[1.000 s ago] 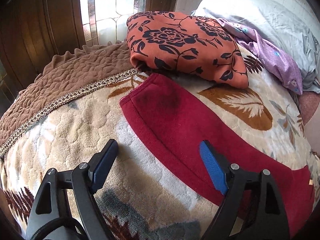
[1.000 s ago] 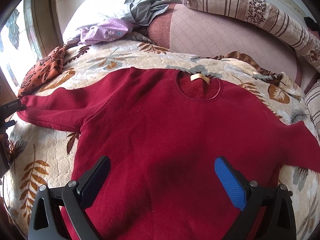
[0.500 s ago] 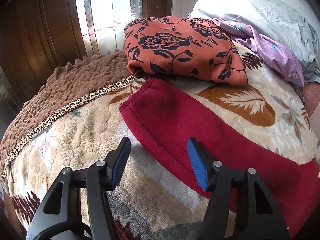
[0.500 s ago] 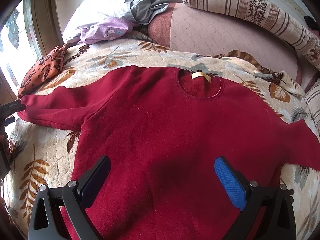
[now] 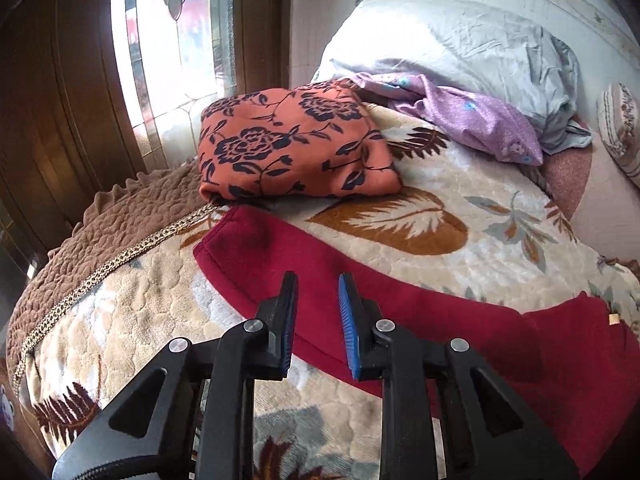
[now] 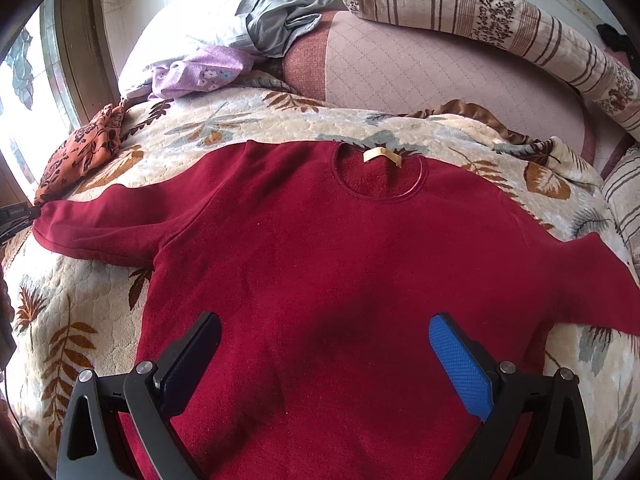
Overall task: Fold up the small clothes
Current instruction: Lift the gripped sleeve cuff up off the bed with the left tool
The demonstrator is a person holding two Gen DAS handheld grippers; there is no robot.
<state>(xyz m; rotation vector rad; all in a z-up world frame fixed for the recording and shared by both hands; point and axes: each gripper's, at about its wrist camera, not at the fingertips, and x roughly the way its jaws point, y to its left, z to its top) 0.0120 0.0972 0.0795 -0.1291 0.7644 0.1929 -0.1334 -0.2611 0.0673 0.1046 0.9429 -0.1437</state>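
A dark red long-sleeved sweater lies spread flat, neck away from me, on a leaf-patterned blanket. Its left sleeve runs out to a cuff beside a folded orange cloth. My left gripper hovers over the lower edge of that sleeve. Its jaws are closing to a narrow gap, and no cloth is pinched between them; the sleeve stays flat below. Over the sweater's lower body, my right gripper stands wide open with nothing between its pads.
A folded orange floral cloth sits at the blanket's far left corner, with a purple garment and a grey pillow behind it. A striped bolster lies at the back right. A window and the brown bedspread edge bound the left.
The left gripper's jaws have drawn in from wide apart to a narrow gap, and the gripper has lifted away from the sleeve. The right gripper and the sweater have not moved.
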